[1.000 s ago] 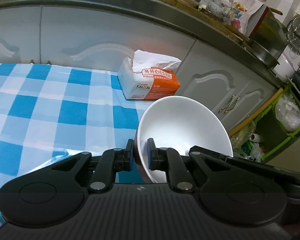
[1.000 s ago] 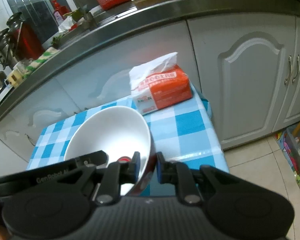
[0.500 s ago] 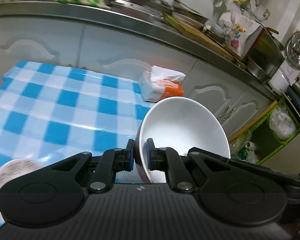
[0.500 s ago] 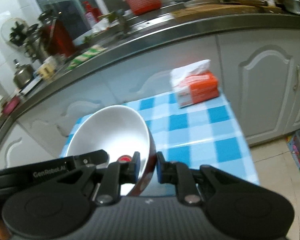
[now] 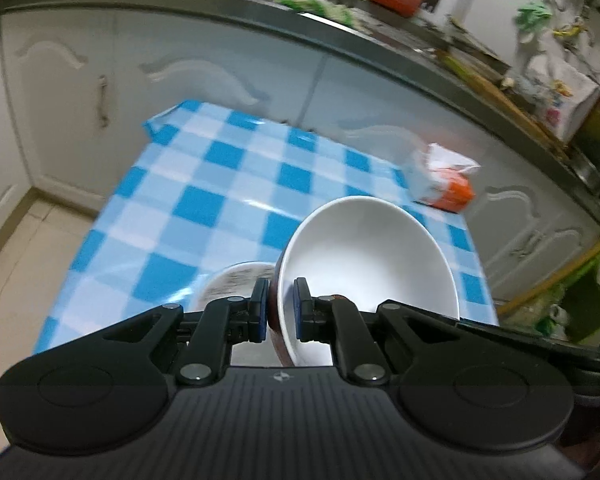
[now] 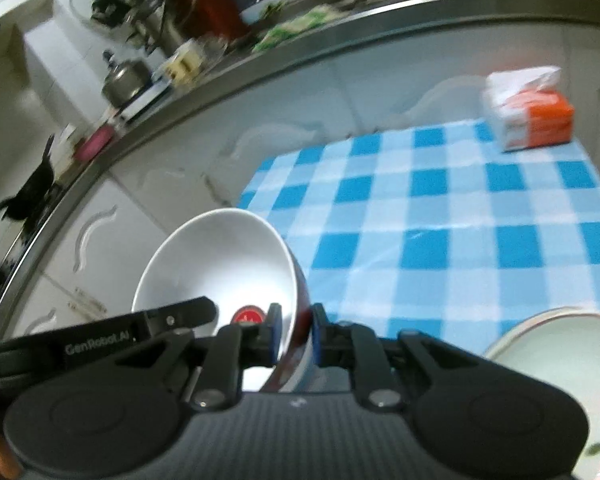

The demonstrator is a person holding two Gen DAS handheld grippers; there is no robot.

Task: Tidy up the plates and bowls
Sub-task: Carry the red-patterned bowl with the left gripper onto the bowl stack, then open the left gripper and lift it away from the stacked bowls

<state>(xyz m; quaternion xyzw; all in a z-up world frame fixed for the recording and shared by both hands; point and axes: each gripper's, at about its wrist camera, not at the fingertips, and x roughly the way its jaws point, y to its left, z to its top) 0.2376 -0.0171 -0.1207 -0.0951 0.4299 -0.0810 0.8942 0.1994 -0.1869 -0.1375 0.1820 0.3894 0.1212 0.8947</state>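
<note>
Hand-held gripper (image 6: 293,334) marked "GenRobot.AI" clamps white bowl (image 6: 220,264).

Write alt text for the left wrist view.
The left gripper pinches the rim of a white bowl, held tilted above a blue-and-white checked tablecloth. A second dish sits partly hidden behind the fingers, and an orange tissue pack lies near grey kitchen cabinets.

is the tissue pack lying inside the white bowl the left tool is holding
No, the tissue pack lies on the checked cloth beyond the bowl, which the left tool grips by its rim.
</note>
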